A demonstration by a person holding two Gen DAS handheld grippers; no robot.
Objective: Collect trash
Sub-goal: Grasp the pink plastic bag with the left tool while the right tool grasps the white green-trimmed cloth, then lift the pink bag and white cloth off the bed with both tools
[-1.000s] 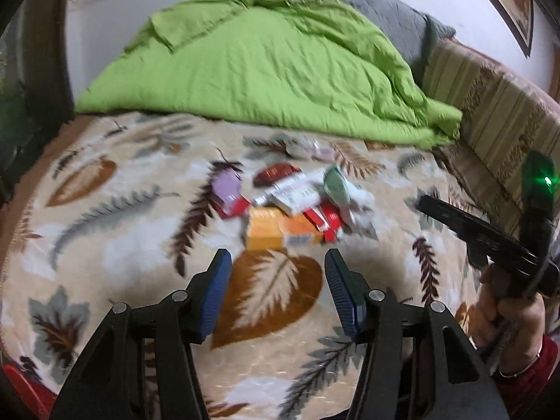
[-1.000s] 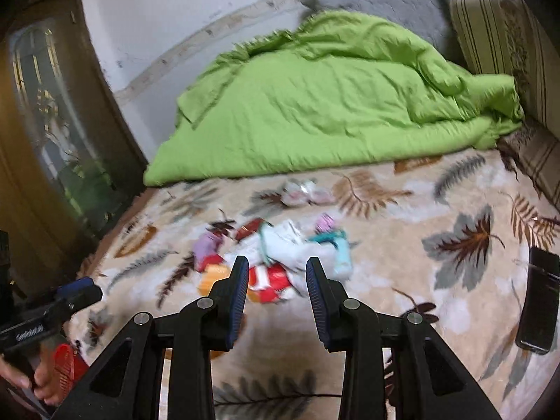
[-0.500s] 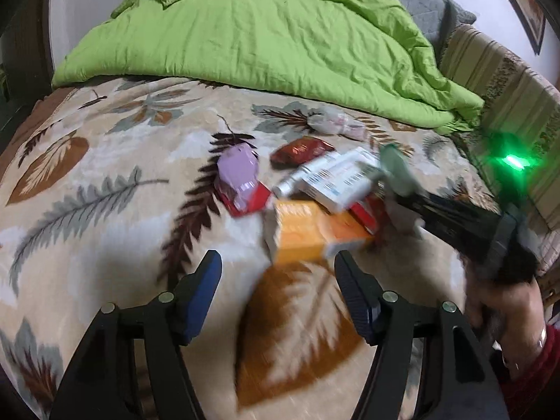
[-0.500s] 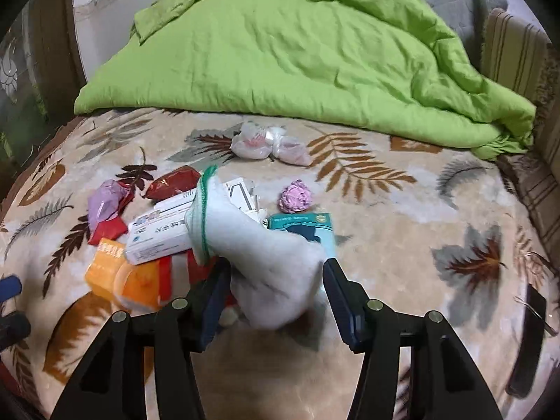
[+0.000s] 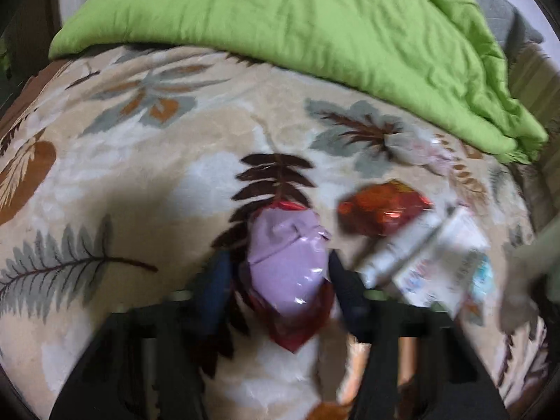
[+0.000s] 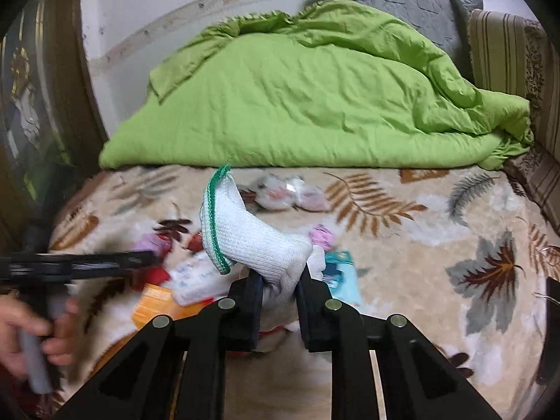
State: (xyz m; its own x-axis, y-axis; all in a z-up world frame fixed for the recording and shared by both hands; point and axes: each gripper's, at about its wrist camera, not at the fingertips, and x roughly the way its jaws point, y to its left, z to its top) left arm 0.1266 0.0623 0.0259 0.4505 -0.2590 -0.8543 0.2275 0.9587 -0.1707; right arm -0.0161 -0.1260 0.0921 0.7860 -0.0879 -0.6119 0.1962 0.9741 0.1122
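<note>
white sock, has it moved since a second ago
Yes. The white sock lay in the trash pile on the blanket before; now the right tongs pinch it and it stands raised, its green cuff reaching the green quilt.

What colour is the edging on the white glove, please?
Green, clearest in the right wrist view on the glove.

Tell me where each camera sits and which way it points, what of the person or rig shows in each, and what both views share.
Left wrist: on the left gripper, low over the leaf-print blanket, looking forward at the purple wrapper between its open fingers.
Right wrist: on the right gripper, facing the green quilt; its fingers pinch a white glove. The person's left hand and left gripper show at the left.
Shared: quilt, blanket, purple wrapper, white box.
</note>
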